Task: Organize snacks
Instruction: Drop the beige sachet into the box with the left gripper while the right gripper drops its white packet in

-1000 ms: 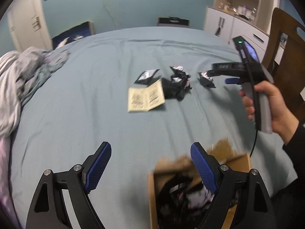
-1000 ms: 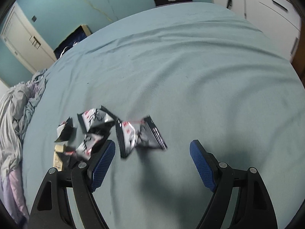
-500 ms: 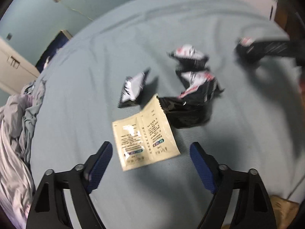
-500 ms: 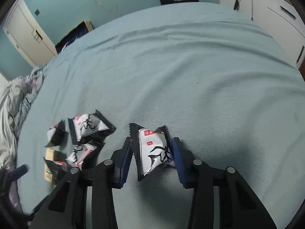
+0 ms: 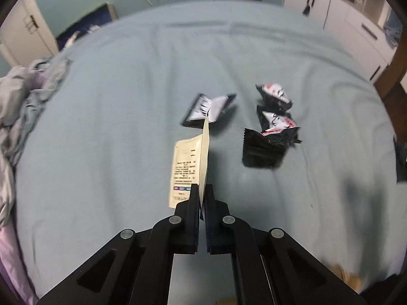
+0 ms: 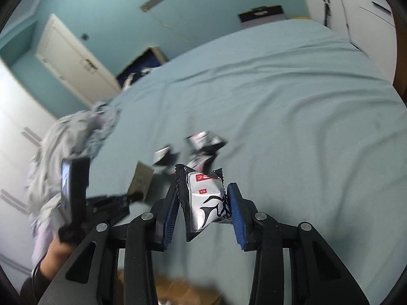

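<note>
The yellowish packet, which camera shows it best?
The left wrist view. There the yellowish packet is big and near, pinched in the left gripper, with its printed text showing. The right wrist view shows that packet only small, dark and blurry, off to the left.

There are two grippers, the left gripper [image 5: 202, 198] and the right gripper [image 6: 202, 203]. There is one cream sachet [image 5: 189, 167]. On the bed [image 5: 127, 101] I count four black-and-white snack packets: one [image 5: 207, 110] at 12 o'clock from the sachet, and three [image 5: 273, 127] at 2 o'clock. A fifth packet [image 6: 204, 200] is in the right gripper.
</note>
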Demonstrator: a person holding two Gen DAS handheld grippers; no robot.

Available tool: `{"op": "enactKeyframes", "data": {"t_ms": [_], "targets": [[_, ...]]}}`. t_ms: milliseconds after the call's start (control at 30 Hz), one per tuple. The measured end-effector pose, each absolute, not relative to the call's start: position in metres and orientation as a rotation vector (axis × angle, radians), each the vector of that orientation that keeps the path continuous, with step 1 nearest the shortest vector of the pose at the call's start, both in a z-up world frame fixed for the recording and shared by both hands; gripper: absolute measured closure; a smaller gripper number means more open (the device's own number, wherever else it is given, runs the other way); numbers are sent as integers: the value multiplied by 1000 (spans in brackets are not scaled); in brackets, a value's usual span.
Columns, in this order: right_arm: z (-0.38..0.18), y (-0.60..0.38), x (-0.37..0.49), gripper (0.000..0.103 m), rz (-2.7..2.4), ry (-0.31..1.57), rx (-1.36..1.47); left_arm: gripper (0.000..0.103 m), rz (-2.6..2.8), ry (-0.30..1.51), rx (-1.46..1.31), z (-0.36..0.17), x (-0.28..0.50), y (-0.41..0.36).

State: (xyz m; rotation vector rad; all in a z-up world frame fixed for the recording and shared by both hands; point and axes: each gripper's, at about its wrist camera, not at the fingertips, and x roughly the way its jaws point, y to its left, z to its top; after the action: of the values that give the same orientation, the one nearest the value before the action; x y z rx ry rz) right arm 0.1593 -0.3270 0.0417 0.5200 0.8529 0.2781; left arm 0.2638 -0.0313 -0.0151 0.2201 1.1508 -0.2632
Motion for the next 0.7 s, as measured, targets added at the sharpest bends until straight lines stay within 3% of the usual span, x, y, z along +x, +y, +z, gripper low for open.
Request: {"op": "enactKeyframes", "data": {"t_ms": [400, 567, 700], "targets": [[57, -320, 46, 67, 360, 832, 484, 100, -402, 995, -8, 76, 119, 16], [44, -317, 3, 67, 366, 834, 497, 100, -491, 1000, -113, 69, 68, 16], [26, -315, 2, 67, 360, 936, 510, 99, -554, 1008, -75, 30, 48, 5]]}}
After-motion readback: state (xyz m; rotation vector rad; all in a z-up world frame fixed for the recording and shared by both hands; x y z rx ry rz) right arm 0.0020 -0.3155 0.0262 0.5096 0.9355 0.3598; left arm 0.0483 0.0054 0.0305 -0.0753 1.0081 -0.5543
